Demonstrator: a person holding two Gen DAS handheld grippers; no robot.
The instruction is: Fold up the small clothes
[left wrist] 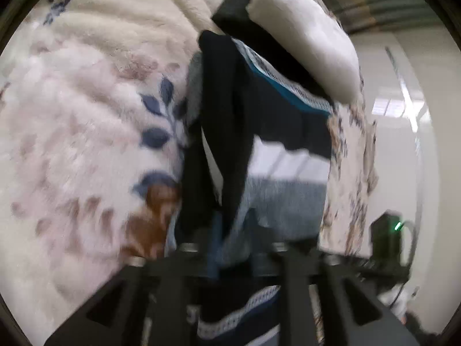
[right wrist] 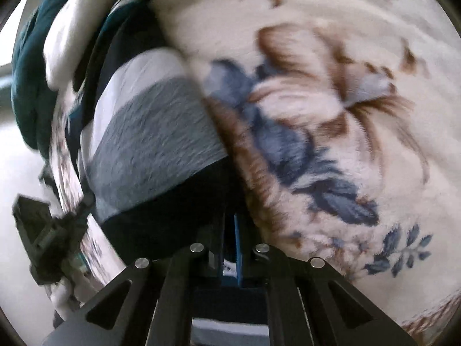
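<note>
Your right gripper (right wrist: 230,239) is clenched on the dark garment (right wrist: 161,216), which hangs over the floral blanket's (right wrist: 331,101) edge. Your left gripper (left wrist: 230,230) has cloth between its fingers; the blur hides whether it grips. Bare floor (left wrist: 415,173) lies beyond.

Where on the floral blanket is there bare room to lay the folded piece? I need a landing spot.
Free: the wide stretch of floral blanket right of the grey and dark garment, and the stretch left of the hanging dark garment in the left wrist view. Crowded: around the teal cloth and white fleece at the blanket's edge.
</note>
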